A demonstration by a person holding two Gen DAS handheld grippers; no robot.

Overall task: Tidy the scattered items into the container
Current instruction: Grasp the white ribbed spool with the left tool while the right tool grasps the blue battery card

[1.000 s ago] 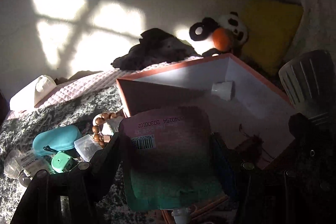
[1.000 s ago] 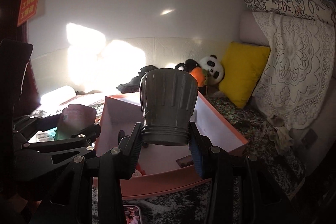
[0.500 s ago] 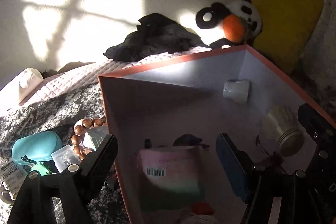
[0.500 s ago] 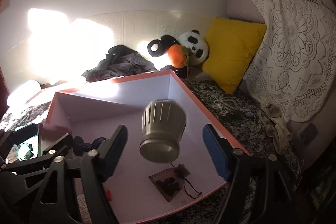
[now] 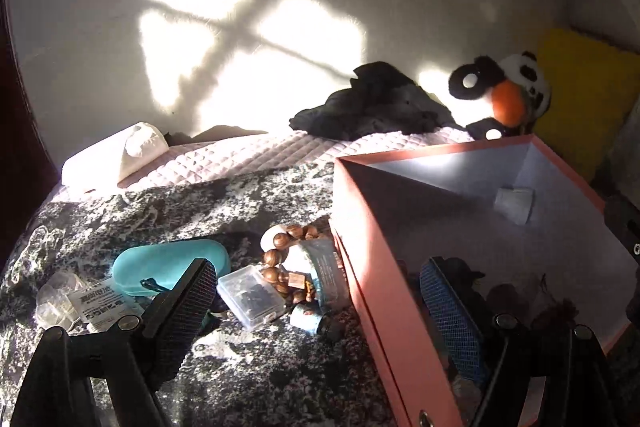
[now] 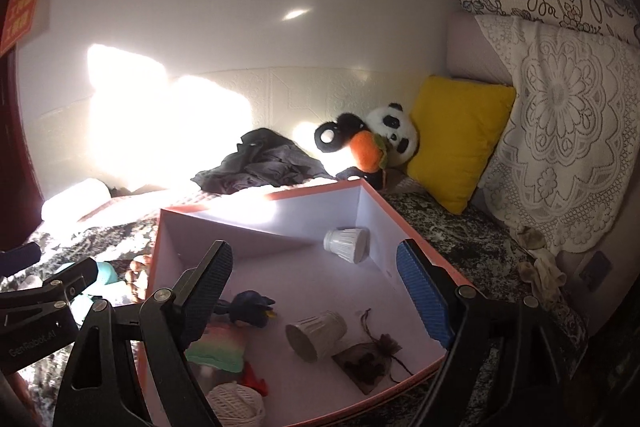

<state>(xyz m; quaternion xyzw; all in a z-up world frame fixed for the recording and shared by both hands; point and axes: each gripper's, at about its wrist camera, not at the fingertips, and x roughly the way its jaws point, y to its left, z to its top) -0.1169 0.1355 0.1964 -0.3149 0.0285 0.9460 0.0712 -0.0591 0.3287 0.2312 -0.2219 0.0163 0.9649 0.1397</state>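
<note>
Left of the box, in my left wrist view, the loose things lie in a huddle on the dark patterned cover. My left gripper stands wide with nothing between its pads; one finger hangs over the pile, the other over the box's inside. Nearest the box wall are the beads, draped around a pale tube, with a small bottle just below them. A clear case sits left of the beads, touching them or nearly so. Further from the box lie a teal case and a battery pack. I judge the clear case light, stiff and a bit slick, so I would pinch it across its short sides. The teal case looks hard-shelled and rounded; across its middle seems safest. The beads are limp and will sag, so I would grab a bunch of them, not a single bead.

Over the box, in my right wrist view, my right gripper is also spread wide and empty. Inside the box lie two ribbed cups on their sides, a mesh pouch, a ball of string, a coloured packet and a dark blue thing I cannot name.
</note>
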